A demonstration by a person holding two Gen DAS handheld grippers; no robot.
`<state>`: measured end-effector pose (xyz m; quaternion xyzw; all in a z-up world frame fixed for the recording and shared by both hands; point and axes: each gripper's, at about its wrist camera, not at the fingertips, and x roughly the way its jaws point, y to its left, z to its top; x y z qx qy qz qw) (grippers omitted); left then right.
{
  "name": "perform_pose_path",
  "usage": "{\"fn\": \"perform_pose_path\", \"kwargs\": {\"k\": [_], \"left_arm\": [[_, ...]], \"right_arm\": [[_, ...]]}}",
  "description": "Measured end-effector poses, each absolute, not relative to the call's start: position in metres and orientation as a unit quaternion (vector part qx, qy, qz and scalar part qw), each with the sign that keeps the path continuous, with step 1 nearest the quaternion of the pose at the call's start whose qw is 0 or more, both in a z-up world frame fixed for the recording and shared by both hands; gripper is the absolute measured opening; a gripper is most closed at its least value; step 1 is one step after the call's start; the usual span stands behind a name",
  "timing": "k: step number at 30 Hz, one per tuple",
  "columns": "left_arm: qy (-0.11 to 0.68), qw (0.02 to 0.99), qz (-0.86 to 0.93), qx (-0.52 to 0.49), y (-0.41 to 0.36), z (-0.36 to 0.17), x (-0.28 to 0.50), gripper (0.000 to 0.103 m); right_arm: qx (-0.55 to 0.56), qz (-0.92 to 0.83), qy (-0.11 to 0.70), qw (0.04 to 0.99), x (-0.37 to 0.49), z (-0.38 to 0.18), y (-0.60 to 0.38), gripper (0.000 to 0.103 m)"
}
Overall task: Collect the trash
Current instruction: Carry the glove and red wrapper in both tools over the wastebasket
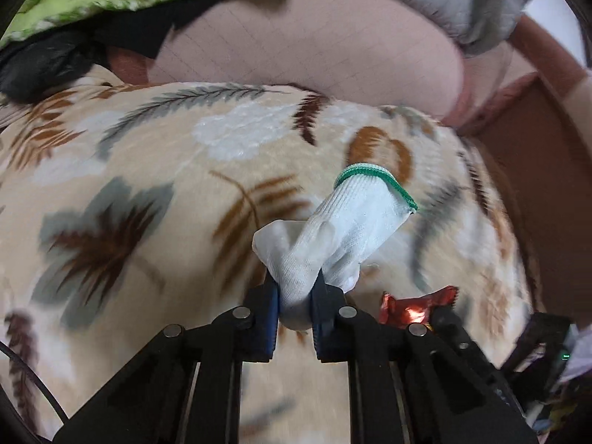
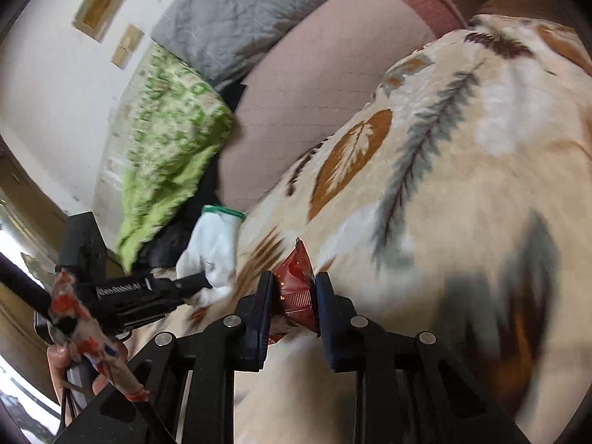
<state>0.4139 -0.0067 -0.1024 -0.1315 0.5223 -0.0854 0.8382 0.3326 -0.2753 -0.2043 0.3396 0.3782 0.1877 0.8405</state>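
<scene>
My left tongs (image 1: pixel 294 296) are clamped on a white glove (image 1: pixel 340 229), floppy and light, hanging fine from its finger end. Right tongs (image 2: pixel 294 296) are pinched on a red wrapper (image 2: pixel 296 277), crinkly, slippery, best gripped mid-fold. Both hover over the leaf-print blanket (image 1: pixel 148 170), plenty of open room, sofa edge far right.

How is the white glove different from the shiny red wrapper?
The white glove is soft knitted cloth with a green cuff; the red wrapper is shiny crinkled foil. The glove looks bigger and sticks far out past the fingers, while the wrapper barely pokes out. The left hand-held gripper pinches the glove; the right hand-held gripper pinches the wrapper. Both are clamped between blue pads above the leaf-patterned blanket.
</scene>
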Motion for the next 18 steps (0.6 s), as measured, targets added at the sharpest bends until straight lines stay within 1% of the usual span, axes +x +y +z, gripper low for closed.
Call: {"fn": "perform_pose_path", "kwargs": {"k": [4,7,12,18], "left_arm": [[0.502,0.847,-0.107,-0.141,-0.005,-0.056,0.340,0.014],[0.466,0.866,-0.120,-0.138,-0.012,-0.017,0.267,0.014],[0.441,0.870,-0.160,-0.150,-0.038,0.019,0.173,0.015],[0.414,0.884,-0.180,-0.120,-0.077,0.046,0.080,0.016]], "right_arm": [[0.348,0.174,0.346,0.854,0.253,-0.154,-0.288,0.025],[0.357,0.161,0.316,0.864,0.192,-0.111,-0.303,0.025],[0.343,0.136,0.272,0.888,0.092,-0.043,-0.323,0.025],[0.333,0.100,0.238,0.907,-0.004,0.004,-0.350,0.025]]}}
